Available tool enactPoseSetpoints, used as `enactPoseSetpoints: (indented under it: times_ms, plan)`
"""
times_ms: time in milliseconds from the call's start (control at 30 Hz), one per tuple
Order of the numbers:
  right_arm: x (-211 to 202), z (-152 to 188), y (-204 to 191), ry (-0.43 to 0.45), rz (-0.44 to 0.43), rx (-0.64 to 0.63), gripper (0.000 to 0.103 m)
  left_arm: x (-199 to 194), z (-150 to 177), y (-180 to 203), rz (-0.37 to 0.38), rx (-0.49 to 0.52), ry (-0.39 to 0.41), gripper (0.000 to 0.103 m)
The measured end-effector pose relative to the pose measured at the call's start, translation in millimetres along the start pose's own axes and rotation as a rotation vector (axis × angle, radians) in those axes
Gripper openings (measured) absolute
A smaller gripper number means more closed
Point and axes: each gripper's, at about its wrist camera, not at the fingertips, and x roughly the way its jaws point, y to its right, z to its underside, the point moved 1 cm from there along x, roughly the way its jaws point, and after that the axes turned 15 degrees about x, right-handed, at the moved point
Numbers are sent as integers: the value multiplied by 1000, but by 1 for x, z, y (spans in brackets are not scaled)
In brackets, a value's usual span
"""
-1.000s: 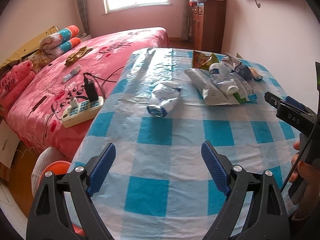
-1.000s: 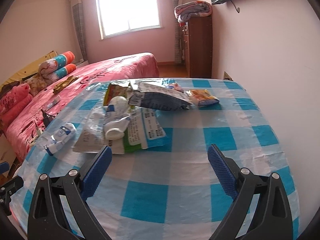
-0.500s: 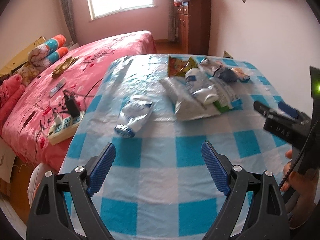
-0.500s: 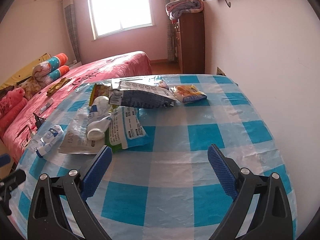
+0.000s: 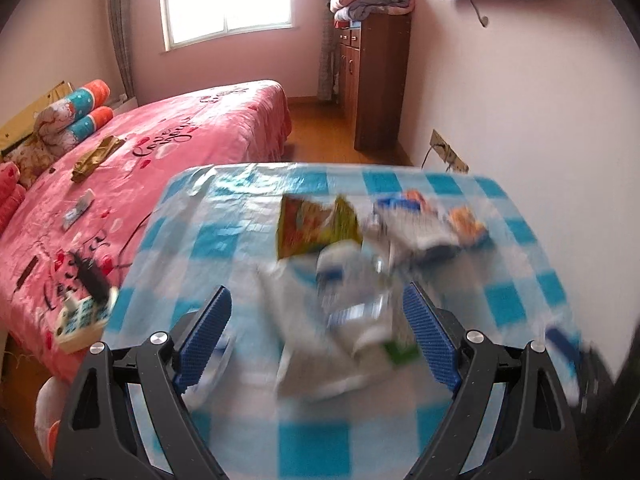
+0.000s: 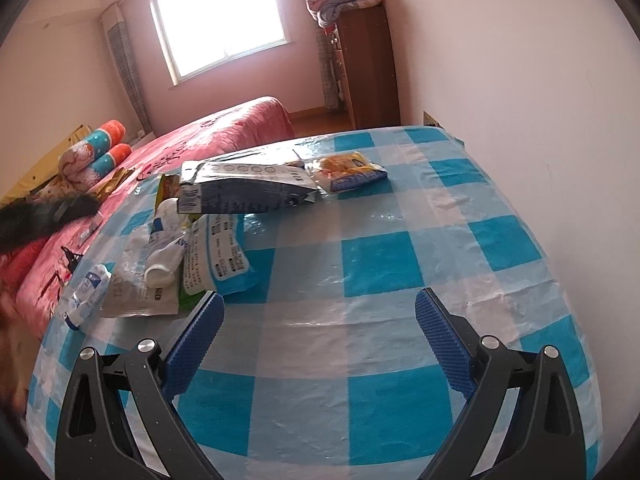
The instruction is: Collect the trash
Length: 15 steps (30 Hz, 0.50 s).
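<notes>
Trash lies on a table with a blue-and-white checked cloth (image 6: 400, 264). A white tube (image 6: 164, 248) lies on flat white wrappers (image 6: 224, 260), with a dark blue bag (image 6: 244, 196), a yellow snack packet (image 6: 348, 170) and a small crumpled blue-white wrapper (image 6: 86, 294) around them. In the blurred left wrist view the pile (image 5: 352, 312) lies just ahead of my open, empty left gripper (image 5: 316, 332), beyond it a green-orange bag (image 5: 312, 224). My right gripper (image 6: 316, 340) is open and empty over bare cloth, right of the pile.
A pink bed (image 5: 132, 184) with a power strip (image 5: 82, 316) and bolsters stands left of the table. A pink wall (image 6: 540, 120) runs along the table's right side. A wooden cabinet (image 5: 376, 80) with folded blankets stands at the far end.
My left gripper has swung right and forward over the table, so the pile now lies between its fingers; its view is motion-blurred. My right gripper has tilted and moved closer to the pile.
</notes>
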Motion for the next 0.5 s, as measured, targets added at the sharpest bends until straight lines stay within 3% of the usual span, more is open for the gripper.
enactPoseSetpoints:
  times_ms: [267, 400, 500]
  plan:
    - [4, -7, 16, -18, -9, 39, 95, 82, -73, -11, -12, -128, -64, 88]
    - [7, -9, 24, -29, -11, 61, 95, 123, -100, 0, 7, -129, -151, 88]
    - [9, -11, 29, -40, -15, 78, 95, 152, -122, 19, -8, -70, -233, 88]
